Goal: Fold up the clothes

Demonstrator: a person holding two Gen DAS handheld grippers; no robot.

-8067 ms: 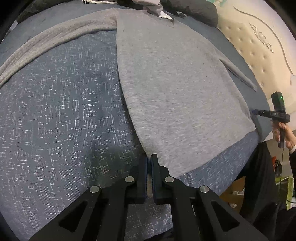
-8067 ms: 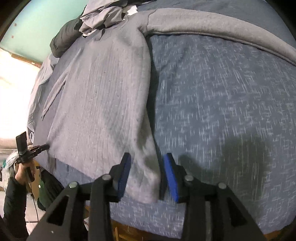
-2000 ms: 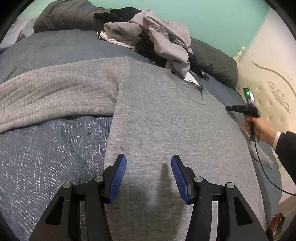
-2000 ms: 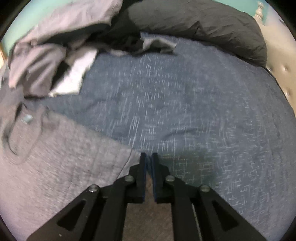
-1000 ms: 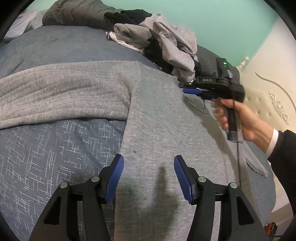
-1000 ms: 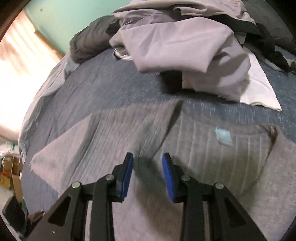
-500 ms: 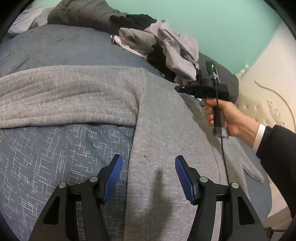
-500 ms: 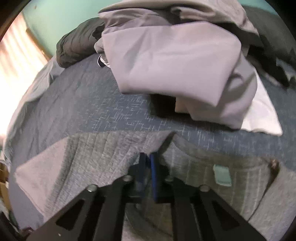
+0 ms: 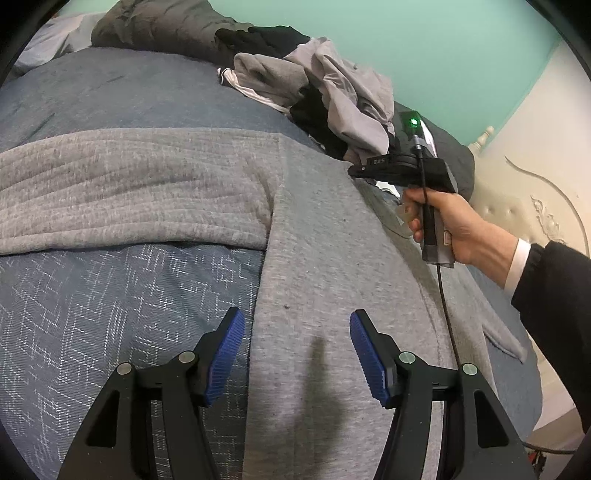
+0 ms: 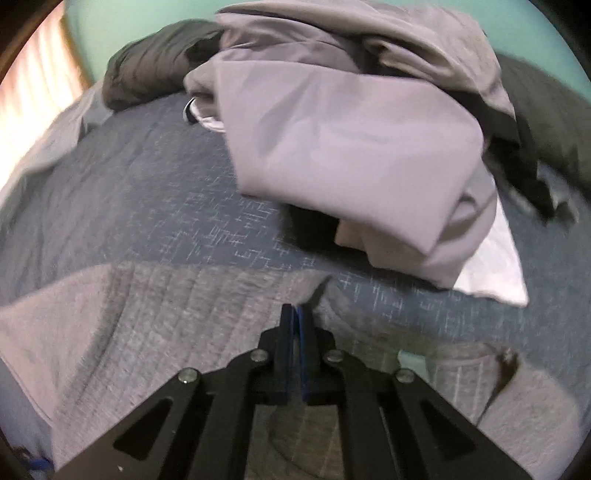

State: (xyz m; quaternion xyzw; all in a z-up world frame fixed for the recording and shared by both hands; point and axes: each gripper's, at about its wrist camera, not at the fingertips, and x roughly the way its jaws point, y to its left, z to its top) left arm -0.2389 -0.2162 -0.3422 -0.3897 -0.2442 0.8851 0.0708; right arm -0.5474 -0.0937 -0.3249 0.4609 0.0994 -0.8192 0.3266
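A grey sweater (image 9: 332, 240) lies flat on the blue bedspread (image 9: 92, 295), its left sleeve (image 9: 129, 184) stretched out to the left. My left gripper (image 9: 295, 328) hovers open just above the sweater's left side edge, nothing between its blue pads. A hand holds my right gripper (image 9: 352, 170) at the sweater's top, near the collar. In the right wrist view the right gripper (image 10: 295, 314) is shut on a pinch of the sweater (image 10: 166, 332) at the shoulder, left of the collar label (image 10: 410, 360). The fabric puckers at its tips.
A pile of loose grey, black and white clothes (image 9: 332, 85) lies just beyond the collar, large in the right wrist view as the clothes pile (image 10: 351, 147). Dark pillows (image 9: 155, 26) sit behind it. A cream padded headboard (image 9: 535, 206) stands at the right.
The right gripper's jaws, apart over the shoulder a second ago, have closed on the sweater's fabric there and moved nearer the clothes pile. The left gripper has stayed open and hardly moved.
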